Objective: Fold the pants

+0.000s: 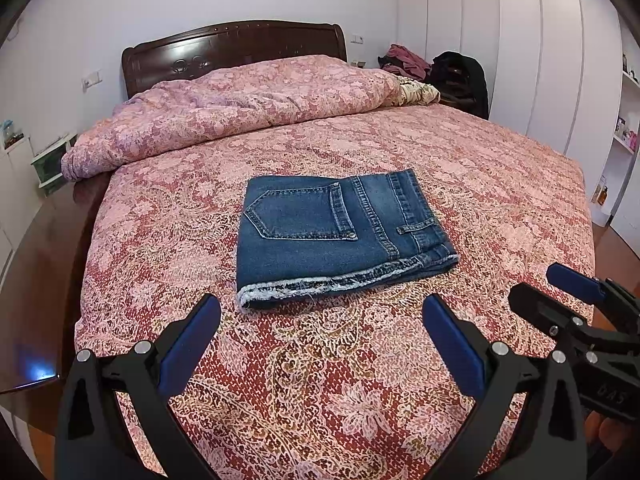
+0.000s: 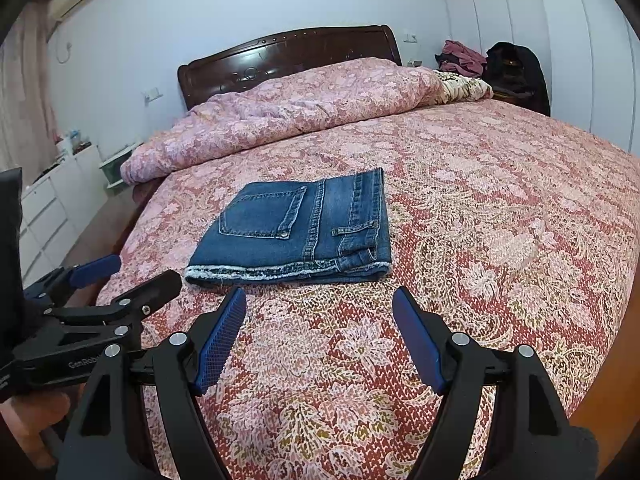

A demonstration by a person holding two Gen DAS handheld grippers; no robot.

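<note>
The folded jeans (image 1: 340,236) lie mid-bed (image 1: 500,184), frayed hem edge nearest, just ahead of both grippers. Left gripper (image 1: 320,344) and right gripper (image 2: 320,340) hover spread, empty; folding probably done.

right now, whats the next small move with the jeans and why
Probably none on the cloth: the jeans already lie folded in a compact rectangle on the bedspread, and the left gripper and right gripper are both open, short of them. I would draw both back.
</note>
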